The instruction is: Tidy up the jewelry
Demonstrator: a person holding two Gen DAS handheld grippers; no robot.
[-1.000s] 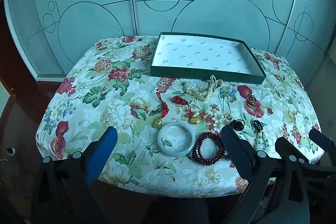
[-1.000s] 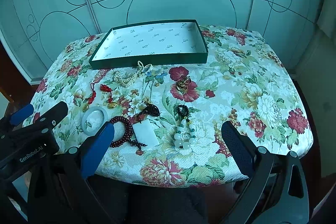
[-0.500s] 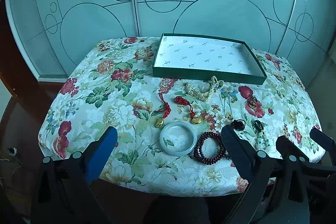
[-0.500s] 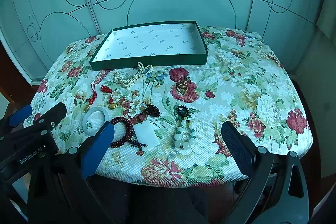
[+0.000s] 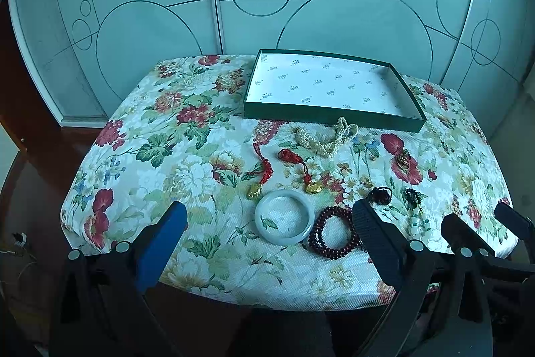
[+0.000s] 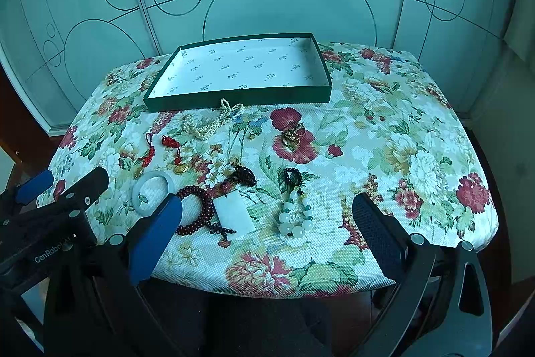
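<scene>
left gripper [image 5: 269, 228] wide open, nothing held, hovering at the near edge of the floral tablecloth [image 5: 167, 136]. from the left on the cloth: two red cord charms with gold ends [image 5: 264, 169], pale jade bangle [image 5: 284, 217] lying flat just in front of them, dark red bead bracelet [image 5: 331, 233] touching the bangle's right side. white rectangular pendant [image 6: 234, 212] overlaps the bead bracelet's right edge, dark carved piece [image 6: 245, 175] just behind it. pearl strand [image 6: 209, 122] bunched against the front wall of the green box [image 6: 240, 96], which sits at the far side with a bare white printed lining. gold rings [image 6: 292, 136] mid-table on a red flower. pale bead bracelet with green beads [image 6: 296, 214] near the front. right gripper [image 6: 267, 225] also wide open, holding nothing, low over the near edge.
</scene>
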